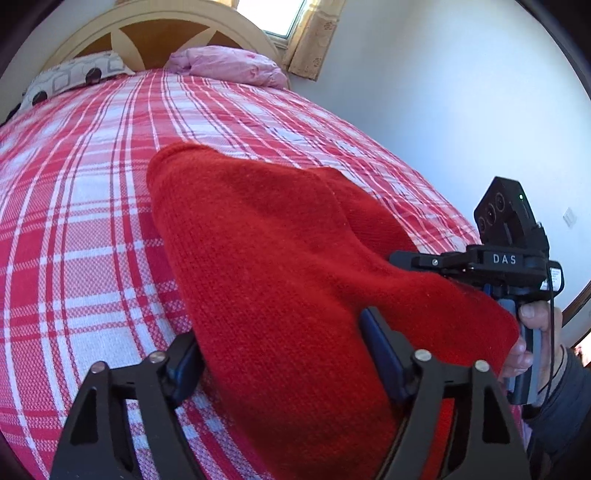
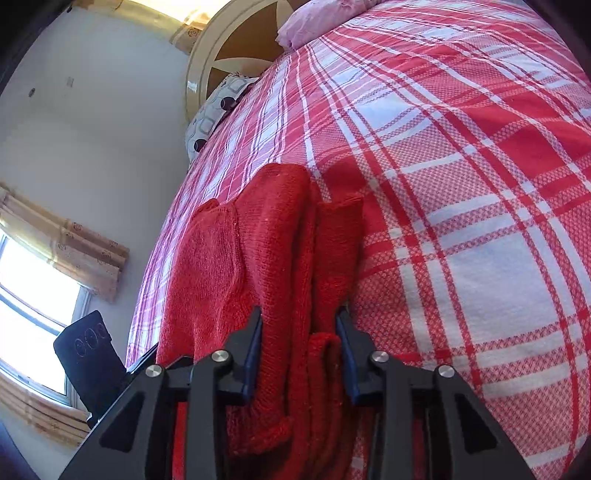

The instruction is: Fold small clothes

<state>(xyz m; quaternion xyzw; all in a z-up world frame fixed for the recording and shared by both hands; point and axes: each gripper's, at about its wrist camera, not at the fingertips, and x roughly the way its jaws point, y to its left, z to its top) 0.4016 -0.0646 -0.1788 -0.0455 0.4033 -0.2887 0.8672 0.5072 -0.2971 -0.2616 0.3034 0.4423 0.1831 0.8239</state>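
- Our left hand-held gripper (image 1: 284, 354) has its jaws around a thick fold of the red knitted sweater (image 1: 266, 258).
- Our right hand-held gripper (image 2: 299, 354) is clamped on the bunched edge at 3 o'clock.
- The sweater lies on the plaid bedspread (image 1: 74, 221), mid-fold.
- Next, we judge: carry the edge toward 12 o'clock and lay it flat.

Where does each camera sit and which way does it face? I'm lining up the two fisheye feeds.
Left wrist: on the left gripper, looking down its fingers across the plaid bed to the headboard; the right gripper and a hand show at right.
Right wrist: on the right gripper, facing along the bed; the other gripper's black body sits at lower left.
Shared: the red knit garment between both grippers' fingers, the bed, the headboard.
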